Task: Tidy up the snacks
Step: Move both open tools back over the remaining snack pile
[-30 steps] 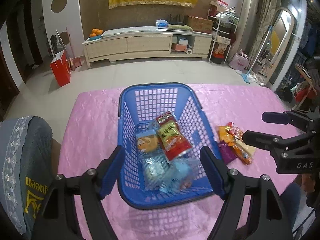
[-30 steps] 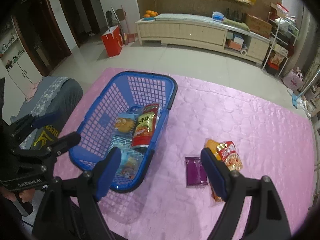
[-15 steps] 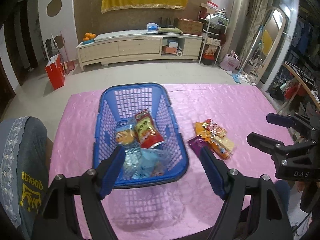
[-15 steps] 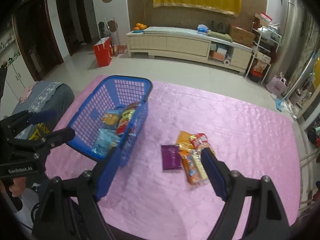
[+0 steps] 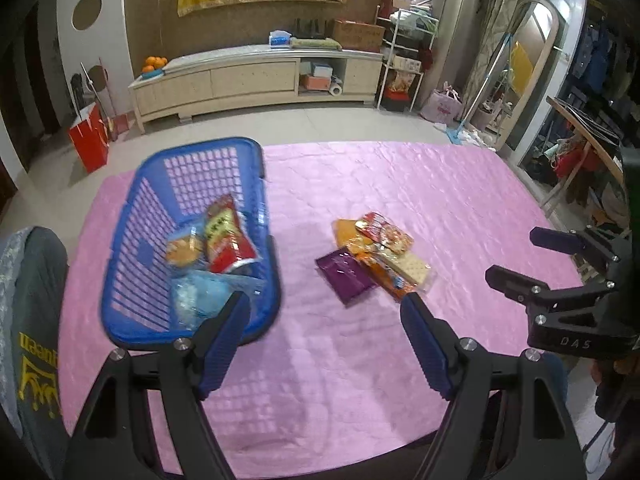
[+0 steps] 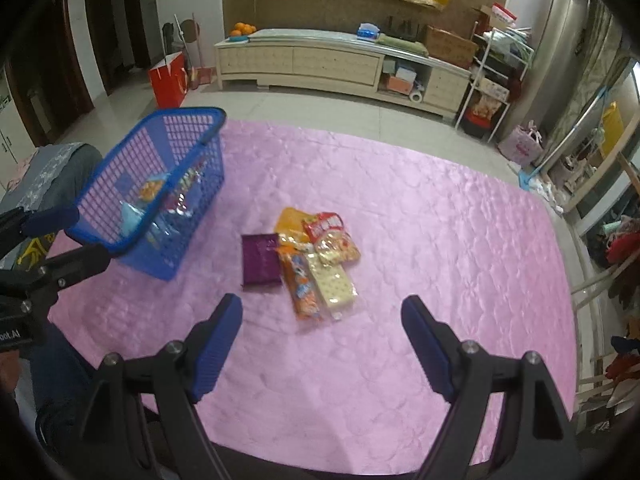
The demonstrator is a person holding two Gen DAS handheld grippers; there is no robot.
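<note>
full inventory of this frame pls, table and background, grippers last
blue plastic mesh basket: 1, blue, left on the table
snack packets in basket: several, red, orange, pale blue
purple flat snack packet: 1, purple, left edge of the loose pile
loose snack packets: about four, orange, red, cream, overlapping at mid-table
pink quilted tablecloth: 1, pink, covers the table
cream low cabinet: 1, cream, far wall
oranges: small heap, on the cabinet's left end
red paper bag: 1, red, on the floor
left gripper: black, blue pads, jaws open, empty
right gripper: same, jaws open, empty
</note>
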